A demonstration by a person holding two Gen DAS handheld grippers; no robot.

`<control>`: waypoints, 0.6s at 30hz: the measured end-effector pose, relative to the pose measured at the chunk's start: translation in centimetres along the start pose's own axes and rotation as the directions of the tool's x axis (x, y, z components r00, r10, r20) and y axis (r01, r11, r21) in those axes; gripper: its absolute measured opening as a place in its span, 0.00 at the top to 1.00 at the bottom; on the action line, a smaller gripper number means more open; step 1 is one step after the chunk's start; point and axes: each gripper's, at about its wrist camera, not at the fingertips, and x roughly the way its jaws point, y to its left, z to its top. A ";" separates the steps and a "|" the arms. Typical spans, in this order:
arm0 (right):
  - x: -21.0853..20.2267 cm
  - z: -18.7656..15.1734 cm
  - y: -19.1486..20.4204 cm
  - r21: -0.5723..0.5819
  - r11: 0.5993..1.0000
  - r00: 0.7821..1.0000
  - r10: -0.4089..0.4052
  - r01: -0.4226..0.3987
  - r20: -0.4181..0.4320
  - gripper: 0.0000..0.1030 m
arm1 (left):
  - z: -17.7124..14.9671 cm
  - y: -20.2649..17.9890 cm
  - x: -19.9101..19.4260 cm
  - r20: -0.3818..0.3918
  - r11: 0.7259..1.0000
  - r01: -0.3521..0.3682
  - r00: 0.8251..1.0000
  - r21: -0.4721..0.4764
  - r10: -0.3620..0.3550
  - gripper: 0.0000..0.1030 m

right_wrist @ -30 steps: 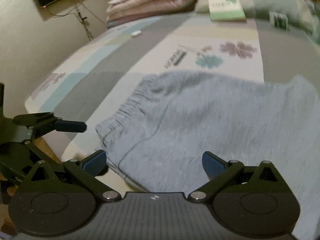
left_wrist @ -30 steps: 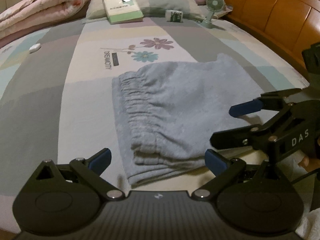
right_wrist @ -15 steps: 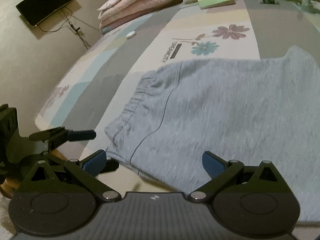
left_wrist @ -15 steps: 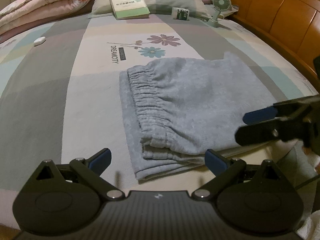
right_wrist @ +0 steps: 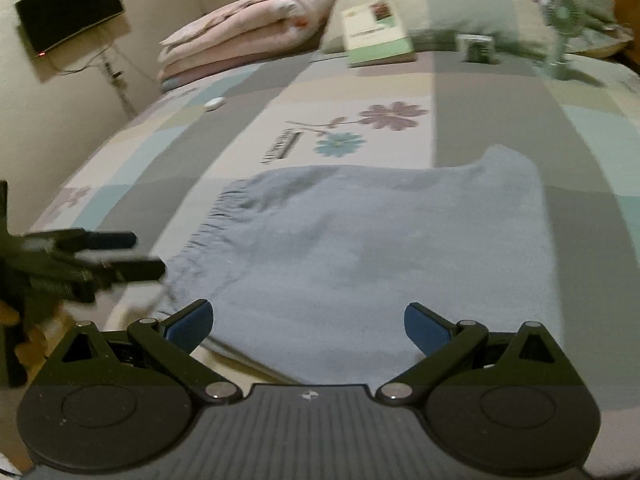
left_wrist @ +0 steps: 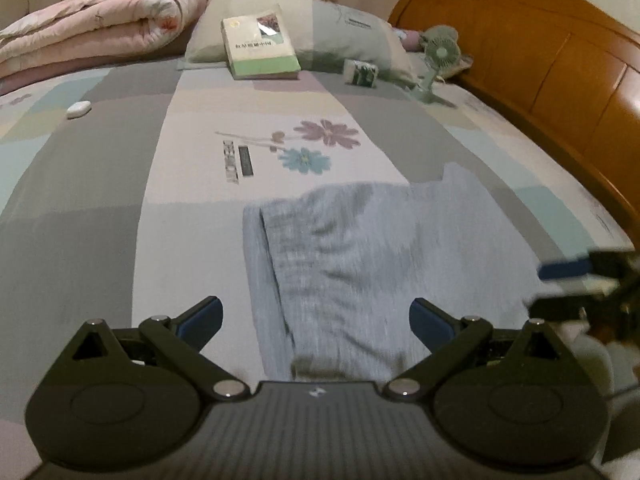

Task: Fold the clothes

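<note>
We see a pair of pale blue-grey fleece shorts with a gathered elastic waistband (right_wrist: 372,256) lying on the patchwork bedspread (left_wrist: 100,200) near the bed's front edge, doubled over flat with the waistband to our left and layered edges showing at the near side. Our left gripper (left_wrist: 316,320) and right gripper (right_wrist: 308,322) both hover just short of that near edge, fingers spread wide and holding nothing. We judge this fits either a pause between folds or a finished fold just let go, so any further fold would need both near corners pinched through all layers.
</note>
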 end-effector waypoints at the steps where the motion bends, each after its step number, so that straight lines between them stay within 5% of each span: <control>1: -0.2 -0.1 -0.5 0.012 1.000 1.000 -0.010 0.010 0.001 0.00 | 0.3 -0.2 0.2 0.008 1.000 0.003 1.000 0.004 -0.003 0.04; 13: -1.7 -0.4 -6.0 0.130 0.989 0.996 -0.077 0.072 0.034 0.00 | 4.9 -3.4 4.3 0.015 0.989 0.094 0.995 0.117 -0.096 0.04; 18: -1.9 -0.8 -8.7 0.180 0.980 0.996 -0.089 0.083 0.022 0.00 | 4.9 -2.4 6.0 -0.026 0.994 0.091 0.996 0.059 -0.089 0.04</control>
